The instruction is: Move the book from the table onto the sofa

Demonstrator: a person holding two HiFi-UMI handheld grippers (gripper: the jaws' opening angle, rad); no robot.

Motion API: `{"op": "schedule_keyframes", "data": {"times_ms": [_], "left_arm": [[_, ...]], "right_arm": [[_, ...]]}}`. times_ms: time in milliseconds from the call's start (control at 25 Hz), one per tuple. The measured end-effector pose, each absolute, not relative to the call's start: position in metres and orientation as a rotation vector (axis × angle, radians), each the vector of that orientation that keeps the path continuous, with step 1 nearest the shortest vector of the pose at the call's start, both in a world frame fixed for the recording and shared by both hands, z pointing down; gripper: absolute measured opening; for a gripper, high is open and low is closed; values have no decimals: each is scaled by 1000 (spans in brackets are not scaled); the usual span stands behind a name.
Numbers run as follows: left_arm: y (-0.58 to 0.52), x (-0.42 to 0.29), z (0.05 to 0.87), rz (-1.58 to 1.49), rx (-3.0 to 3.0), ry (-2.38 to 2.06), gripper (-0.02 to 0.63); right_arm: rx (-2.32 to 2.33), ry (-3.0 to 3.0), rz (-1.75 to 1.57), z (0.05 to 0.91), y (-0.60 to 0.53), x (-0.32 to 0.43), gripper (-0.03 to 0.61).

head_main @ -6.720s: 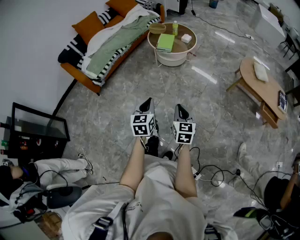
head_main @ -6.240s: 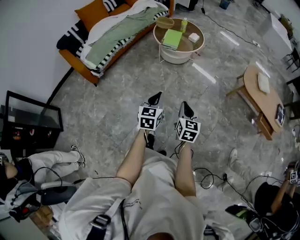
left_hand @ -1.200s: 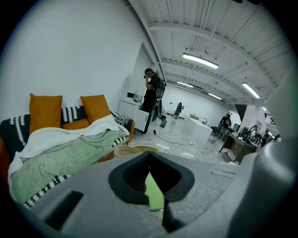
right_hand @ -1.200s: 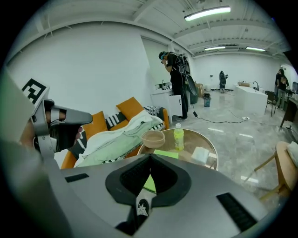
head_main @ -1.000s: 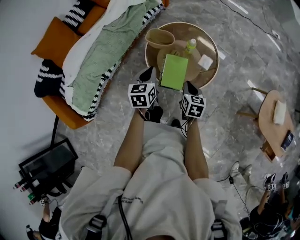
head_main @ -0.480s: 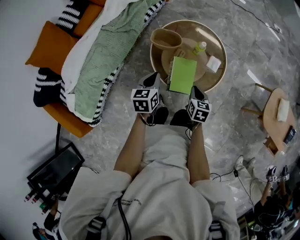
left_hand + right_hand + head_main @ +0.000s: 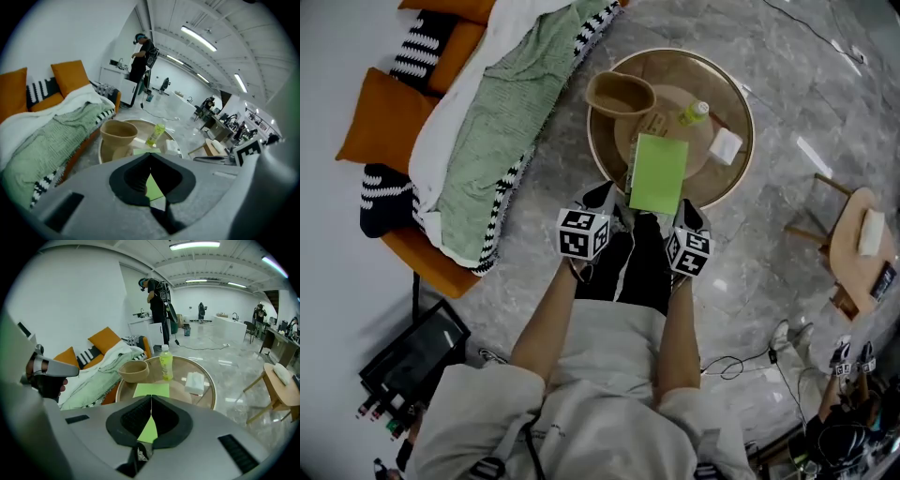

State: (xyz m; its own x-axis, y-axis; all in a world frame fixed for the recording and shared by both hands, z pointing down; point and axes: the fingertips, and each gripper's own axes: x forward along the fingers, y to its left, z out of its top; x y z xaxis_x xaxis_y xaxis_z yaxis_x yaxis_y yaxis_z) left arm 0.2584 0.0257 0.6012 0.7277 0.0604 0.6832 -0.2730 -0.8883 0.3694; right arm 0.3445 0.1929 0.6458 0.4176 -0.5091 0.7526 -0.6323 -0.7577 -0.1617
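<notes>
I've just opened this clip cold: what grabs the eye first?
The bright green book lies on the near side of the round table. The left gripper and right gripper, both shut, hover by its closest edge. Left of the table, a green blanket drapes an orange sofa.

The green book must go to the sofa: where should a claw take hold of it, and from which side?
Likely its near short edge, from the person's side. The book lies flat on the table, that edge by the rim; bowl and bottle crowd its far end. The left claw and right claw are shut, so open first.
</notes>
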Motion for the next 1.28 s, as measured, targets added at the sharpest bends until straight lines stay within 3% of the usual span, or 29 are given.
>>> {"op": "schedule_keyframes", "data": {"times_ms": [560,800,840,880,960,1280], "left_arm": [[60,302,761,1263,2300,-86,8],[51,307,804,1308,2235,-183,8],[51,308,809,1305,2218,-189,8],[52,309,813,1297,2197,-187,14],[53,313,819,1285,2169,-183,86],[58,327,834,1283,2112,-161,215]], "right_arm": [[2426,-1031,1472,765,208,373,13],[2365,-1094,1549,803,197,378,114],[2355,-1109,1552,808,196,380,153],[2350,-1122,1561,813,195,381,178],[2357,-1139,1594,824,193,385,197],[2332,-1234,1681,838,177,395,215]]}}
